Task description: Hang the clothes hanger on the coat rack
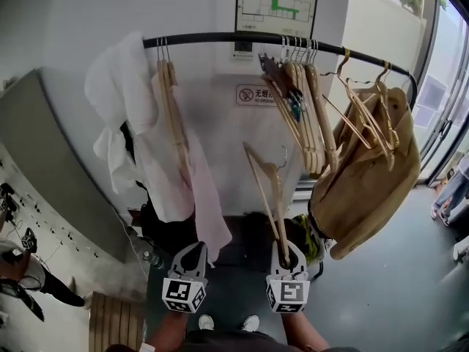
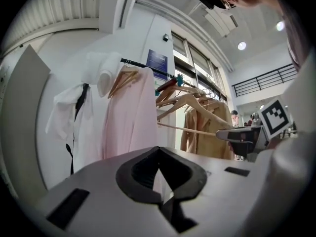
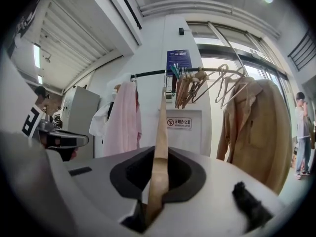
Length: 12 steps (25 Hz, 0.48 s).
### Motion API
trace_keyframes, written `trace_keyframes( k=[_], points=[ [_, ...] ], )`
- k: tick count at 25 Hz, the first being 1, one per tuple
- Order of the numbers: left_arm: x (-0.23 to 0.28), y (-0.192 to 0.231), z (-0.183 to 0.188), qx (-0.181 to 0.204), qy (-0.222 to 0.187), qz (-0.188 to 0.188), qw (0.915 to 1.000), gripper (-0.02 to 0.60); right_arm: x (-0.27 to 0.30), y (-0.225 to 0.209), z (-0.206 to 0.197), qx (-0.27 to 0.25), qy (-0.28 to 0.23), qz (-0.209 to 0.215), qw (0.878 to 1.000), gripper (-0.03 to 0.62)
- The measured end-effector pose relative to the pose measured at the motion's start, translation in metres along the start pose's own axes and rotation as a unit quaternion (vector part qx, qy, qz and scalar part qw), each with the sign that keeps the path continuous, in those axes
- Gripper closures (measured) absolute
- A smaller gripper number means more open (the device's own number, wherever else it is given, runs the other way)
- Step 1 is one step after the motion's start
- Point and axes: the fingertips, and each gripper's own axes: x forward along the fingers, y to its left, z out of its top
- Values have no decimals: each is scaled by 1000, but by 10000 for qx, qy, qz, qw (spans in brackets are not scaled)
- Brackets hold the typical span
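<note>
Right gripper view shows my right gripper [image 3: 156, 191] clamped on the clothes hanger [image 3: 160, 132], upright between its fingers, and my left gripper [image 2: 165, 199] closed on nothing: judged mid-carry, next lift the hook [image 1: 283, 155] over the coat rack rail [image 3: 148, 74] above the fingertips.

The slim wooden clothes hanger [image 1: 267, 189] is pale honey-tan with a silvery hook. The curved metal coat rack rail [image 1: 242, 38] is black. The clothes are a white shirt [image 1: 117, 86], a pale pink garment [image 1: 201, 196] and a tan-brown coat [image 1: 366, 182]. The bunch of light wooden hangers [image 1: 308, 116] carries a teal clip [image 1: 295, 107]. The left gripper [image 1: 192, 254] and right gripper [image 1: 287, 257] are light grey with black pads and black-and-white square markers. The wall sign [image 1: 277, 6] is blue and white with a green patch.
</note>
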Motion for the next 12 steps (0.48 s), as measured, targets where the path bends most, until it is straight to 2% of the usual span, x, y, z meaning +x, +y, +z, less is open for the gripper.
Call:
trace_keyframes(
  k=[5, 12],
  points=[
    [1, 17, 11, 89, -12, 269, 9996, 572, 28, 7, 19, -124, -91, 112, 9998, 549],
    [-10, 37, 8, 133, 49, 256, 9996, 572, 69, 22, 79, -92, -391, 157, 9991, 549]
  ],
)
